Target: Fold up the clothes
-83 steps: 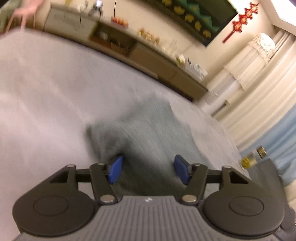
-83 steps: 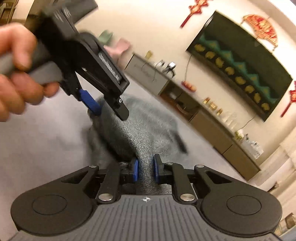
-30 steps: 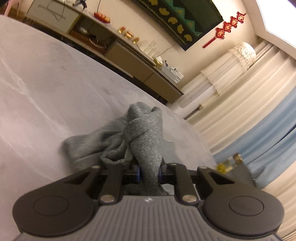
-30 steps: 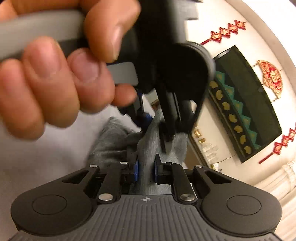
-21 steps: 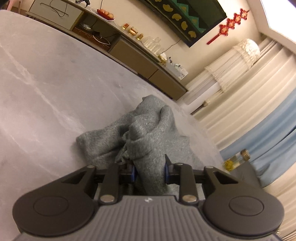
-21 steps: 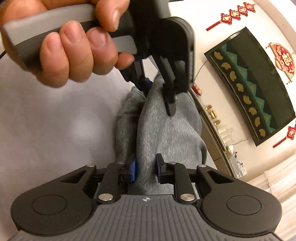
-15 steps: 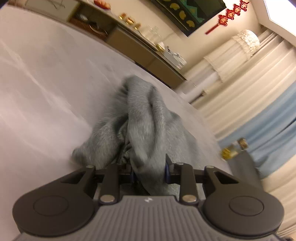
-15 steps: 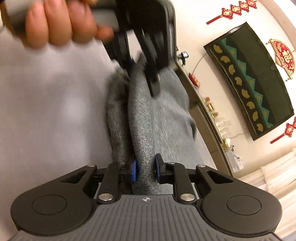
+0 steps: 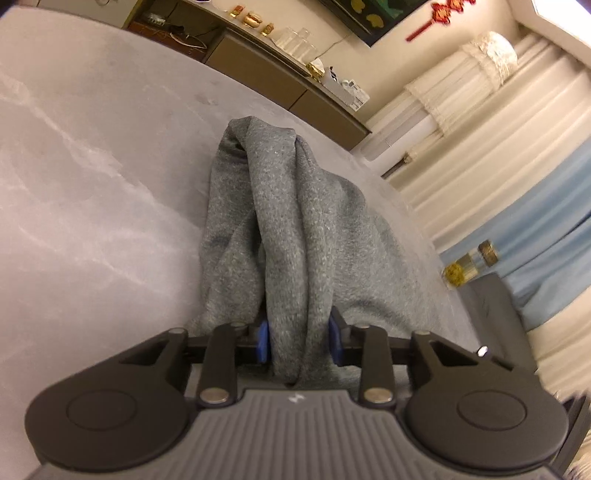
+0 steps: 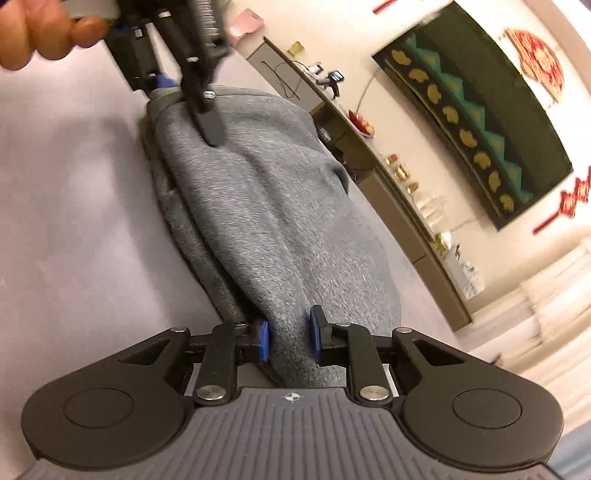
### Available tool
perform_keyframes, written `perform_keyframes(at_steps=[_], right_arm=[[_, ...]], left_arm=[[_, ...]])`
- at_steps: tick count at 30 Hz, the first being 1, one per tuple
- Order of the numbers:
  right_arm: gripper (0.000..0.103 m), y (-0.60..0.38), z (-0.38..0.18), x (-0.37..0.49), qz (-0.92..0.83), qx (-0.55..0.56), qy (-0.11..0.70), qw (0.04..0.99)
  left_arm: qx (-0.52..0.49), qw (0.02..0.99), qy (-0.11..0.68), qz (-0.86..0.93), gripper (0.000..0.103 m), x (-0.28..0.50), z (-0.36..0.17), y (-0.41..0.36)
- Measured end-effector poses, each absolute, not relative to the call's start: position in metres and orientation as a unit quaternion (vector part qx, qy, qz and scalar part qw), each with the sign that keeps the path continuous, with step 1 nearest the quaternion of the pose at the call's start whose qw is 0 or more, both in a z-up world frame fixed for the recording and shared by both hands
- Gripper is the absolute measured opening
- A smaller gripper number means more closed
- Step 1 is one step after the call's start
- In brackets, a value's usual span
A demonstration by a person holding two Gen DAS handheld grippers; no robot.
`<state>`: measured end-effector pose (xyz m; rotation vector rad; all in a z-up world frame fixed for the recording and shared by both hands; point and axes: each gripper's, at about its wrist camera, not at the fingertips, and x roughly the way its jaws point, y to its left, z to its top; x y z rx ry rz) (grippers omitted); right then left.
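The garment (image 9: pixel 291 221) is a grey, flecked knit, bunched into thick folds and stretched in a long ridge between the two tools, its lower edge trailing on the table (image 9: pixel 92 166). In the left wrist view it runs from 6 o'clock up to about 12, with a dark hollow near its far end. The left gripper (image 9: pixel 298 341) has its blue-padded fingers (image 9: pixel 263 341) pressed on a fat fold of the cloth, one pad on each side. In the right wrist view the same gripper (image 10: pixel 184 88) sits at 11 o'clock, a hand (image 10: pixel 40 29) wrapped round its handle, pinching the far end of the cloth. The right gripper (image 10: pixel 290 339) clamps the near end at 6 o'clock, its fingers (image 10: pixel 263 343) parted only by the cloth's thickness.

The table is pale grey with faint marbled streaks. Beyond it a low sideboard (image 9: pixel 258 55) runs along a cream wall, carrying glasses and small golden ornaments. A dark panel (image 10: pixel 480 122) with gold and green shapes hangs above it, with red knot ornaments (image 10: pixel 569 199) beside. White and blue curtains (image 9: pixel 517 166) fill the 3 o'clock side, and jars (image 9: pixel 469 264) stand on a dark stand nearby.
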<state>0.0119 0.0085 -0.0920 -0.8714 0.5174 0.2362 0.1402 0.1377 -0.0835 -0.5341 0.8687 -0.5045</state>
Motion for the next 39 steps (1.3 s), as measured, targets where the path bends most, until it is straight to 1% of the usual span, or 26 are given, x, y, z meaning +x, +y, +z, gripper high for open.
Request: perform_keyframes(at_steps=[2,3,6,7,9,10,11,12,13,14,16,18,22,24,25,26,27,28,29,30,31,34,37,39], right_arm=[[0.028,-0.002,-0.088,0.013,0.111,-0.396,0.259,0.874],[0.030,-0.009,-0.084,0.015,0.110,-0.383,0.265,0.878],[0.042,-0.030,-0.075,0.008,0.109,-0.346,0.287,0.886],[0.050,-0.036,-0.072,0.004,0.112,-0.335,0.297,0.887],[0.051,-0.058,-0.057,-0.002,0.122,-0.307,0.329,0.884],[0.051,-0.074,-0.041,-0.006,0.131,-0.277,0.337,0.890],[0.053,-0.088,-0.027,-0.010,0.134,-0.240,0.335,0.901],[0.055,-0.102,-0.014,-0.014,0.136,-0.203,0.331,0.912],[0.061,-0.116,-0.001,-0.018,0.138,-0.164,0.326,0.921],[0.065,-0.127,0.007,-0.005,0.137,-0.127,0.323,0.928],[0.066,-0.148,0.022,0.025,0.134,-0.051,0.316,0.938],[0.069,-0.164,0.028,0.056,0.132,0.007,0.312,0.941],[0.070,-0.166,0.003,0.137,0.122,0.041,0.337,0.933],[0.069,-0.163,-0.015,0.159,0.115,0.053,0.353,0.927],[0.067,-0.162,-0.024,0.167,0.119,0.061,0.364,0.922],[0.059,-0.161,-0.034,0.176,0.123,0.068,0.374,0.917],[0.049,-0.162,-0.043,0.178,0.134,0.079,0.383,0.911],[0.026,-0.163,-0.052,0.180,0.145,0.090,0.392,0.904],[0.000,-0.164,-0.054,0.181,0.149,0.092,0.393,0.903],[0.000,-0.167,-0.056,0.180,0.141,0.081,0.392,0.905],[0.000,-0.169,-0.057,0.180,0.134,0.069,0.392,0.907],[0.000,-0.169,-0.063,0.178,0.124,0.050,0.398,0.907],[0.000,-0.170,-0.059,0.182,0.124,0.063,0.393,0.909],[0.000,-0.171,-0.057,0.184,0.124,0.071,0.390,0.910]], left_arm=[[-0.250,0.842,0.412,-0.244,0.034,0.138,-0.085,0.138],[-0.247,0.841,0.413,-0.246,0.034,0.137,-0.085,0.137],[-0.218,0.851,0.413,-0.242,0.035,0.130,-0.074,0.134],[-0.205,0.856,0.410,-0.241,0.040,0.125,-0.067,0.133],[-0.187,0.864,0.395,-0.250,0.047,0.113,-0.047,0.140],[-0.179,0.868,0.387,-0.254,0.053,0.106,-0.037,0.143],[-0.170,0.875,0.373,-0.258,0.057,0.102,-0.025,0.148],[-0.162,0.884,0.357,-0.254,0.063,0.102,-0.011,0.153],[-0.159,0.891,0.347,-0.245,0.068,0.108,0.000,0.155],[-0.157,0.898,0.338,-0.236,0.069,0.115,0.010,0.157],[-0.140,0.904,0.347,-0.208,0.070,0.149,0.025,0.141],[-0.102,0.901,0.377,-0.191,0.070,0.191,0.029,0.111],[-0.028,0.891,0.429,-0.148,0.069,0.252,0.010,0.066],[-0.017,0.882,0.449,-0.144,0.070,0.265,-0.002,0.052],[-0.012,0.878,0.458,-0.139,0.069,0.270,-0.008,0.048],[-0.007,0.874,0.467,-0.134,0.061,0.274,-0.015,0.044],[-0.034,0.874,0.468,-0.124,0.039,0.273,-0.018,0.052],[-0.063,0.874,0.468,-0.115,0.026,0.272,-0.022,0.059],[-0.092,0.872,0.468,-0.105,0.024,0.271,-0.026,0.067],[-0.136,0.869,0.465,-0.100,0.020,0.266,-0.029,0.077],[-0.160,0.867,0.462,-0.097,0.020,0.263,-0.033,0.084],[-0.180,0.869,0.453,-0.081,0.019,0.254,-0.035,0.086],[-0.213,0.868,0.443,-0.073,0.019,0.248,-0.026,0.095],[-0.201,0.873,0.438,-0.071,0.019,0.244,-0.017,0.093]])
